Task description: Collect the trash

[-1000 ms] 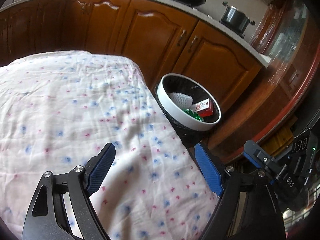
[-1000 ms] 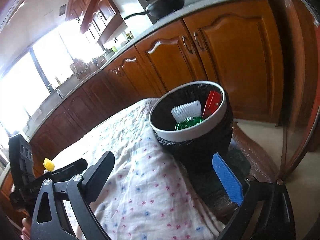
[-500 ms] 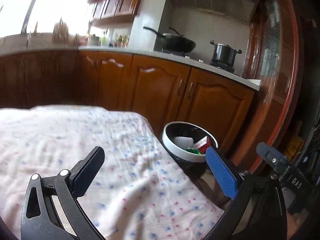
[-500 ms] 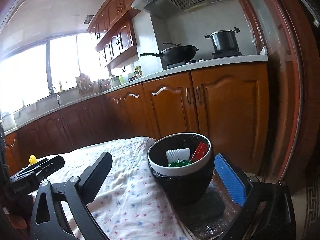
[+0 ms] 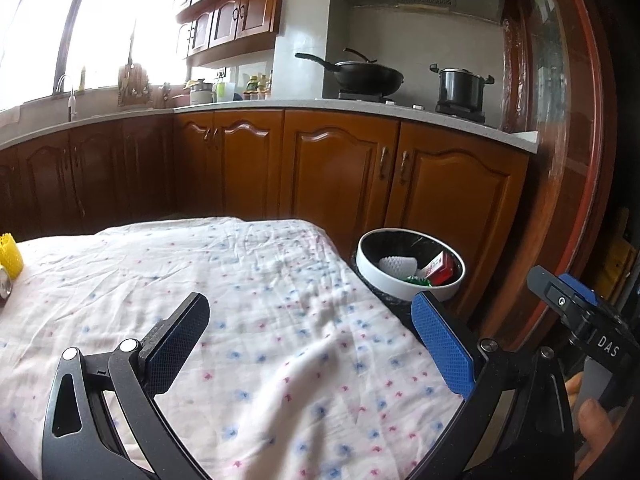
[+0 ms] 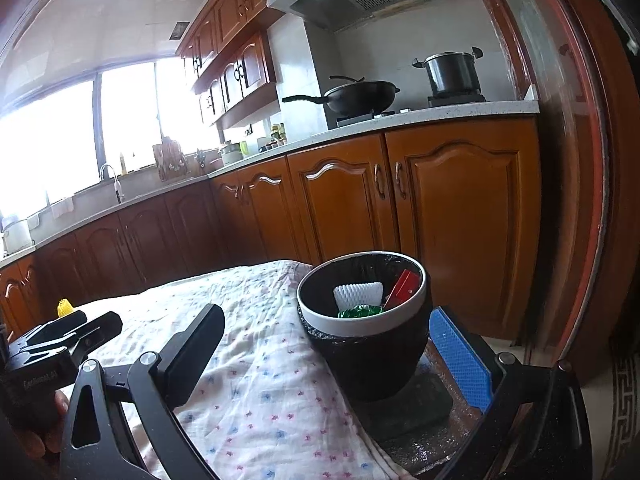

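At nine o'clock a bumpy yellow net point(image 5: 10, 255) sits on the wrinkly cloth point(image 5: 256, 288) with pink and blue dots. Your left gripper point(image 5: 308, 340) is wide open and holds nothing. At two o'clock the round bin point(image 5: 410, 266) with a white rim holds a white foam net point(image 6: 359, 294), a red box point(image 6: 404, 288) and a green wrapper point(image 6: 359, 312). Your right gripper point(image 6: 332, 356) is wide open and empty too. Shiny brown wooden cupboards point(image 5: 340, 176) curve behind, with a black wok point(image 5: 368, 74) and pot point(image 5: 462, 86) on top.

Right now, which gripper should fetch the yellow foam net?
Left. The yellow foam net lies at the cloth's far left edge, on the left gripper's side; the right gripper sits by the bin.
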Available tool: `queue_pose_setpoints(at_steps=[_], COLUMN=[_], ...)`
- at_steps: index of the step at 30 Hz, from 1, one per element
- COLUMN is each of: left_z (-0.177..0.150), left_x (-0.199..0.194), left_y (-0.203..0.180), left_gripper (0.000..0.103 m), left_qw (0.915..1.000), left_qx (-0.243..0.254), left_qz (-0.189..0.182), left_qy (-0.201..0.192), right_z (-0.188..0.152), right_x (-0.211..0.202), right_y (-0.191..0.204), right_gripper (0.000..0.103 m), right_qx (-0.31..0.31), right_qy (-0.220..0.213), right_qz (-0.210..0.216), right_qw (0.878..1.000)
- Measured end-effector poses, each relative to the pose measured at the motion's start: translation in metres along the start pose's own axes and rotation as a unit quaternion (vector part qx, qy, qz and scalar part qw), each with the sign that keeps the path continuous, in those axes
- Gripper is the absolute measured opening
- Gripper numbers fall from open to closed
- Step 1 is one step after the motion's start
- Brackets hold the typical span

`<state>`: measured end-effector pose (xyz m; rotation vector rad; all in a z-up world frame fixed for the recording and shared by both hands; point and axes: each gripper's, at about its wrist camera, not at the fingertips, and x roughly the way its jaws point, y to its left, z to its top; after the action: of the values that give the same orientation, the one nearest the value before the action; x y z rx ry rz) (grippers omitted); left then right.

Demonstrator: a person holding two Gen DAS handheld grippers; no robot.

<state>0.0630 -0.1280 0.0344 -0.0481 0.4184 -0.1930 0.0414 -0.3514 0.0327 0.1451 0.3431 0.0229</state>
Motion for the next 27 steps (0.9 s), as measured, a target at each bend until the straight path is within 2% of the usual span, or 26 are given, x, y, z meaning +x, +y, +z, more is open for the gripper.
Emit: queue_pose_setpoints(at_steps=[10,17,27], left_z=[-0.0052,-0.0071,-0.0083], left_x=[-0.0025,-0.0011,-0.0060], left_y=[-0.0021,0.0001,-0.0046], left_gripper=[0.103,0.103,0.103], left_qw=[0.9997,0.9997,0.9994], left_qx=[0.007,-0.001,0.005], left_qz=[0.022,0.024,0.034], left_qy=[-0.010,0.000,-0.009], right_z=[-0.0013,-0.0008,0.0000], right_x=[0.0007,-0.0005,0.0009], right_y=[0.0016,0.0010,-0.0018], right_gripper=[0.103,0.103,0.103], right_qx=[0.002,0.004,0.008], right_qy=[0.003,-0.001,0.001], right_qz=[0.003,0.006,0.009], right_qw=[1.000,1.000,1.000])
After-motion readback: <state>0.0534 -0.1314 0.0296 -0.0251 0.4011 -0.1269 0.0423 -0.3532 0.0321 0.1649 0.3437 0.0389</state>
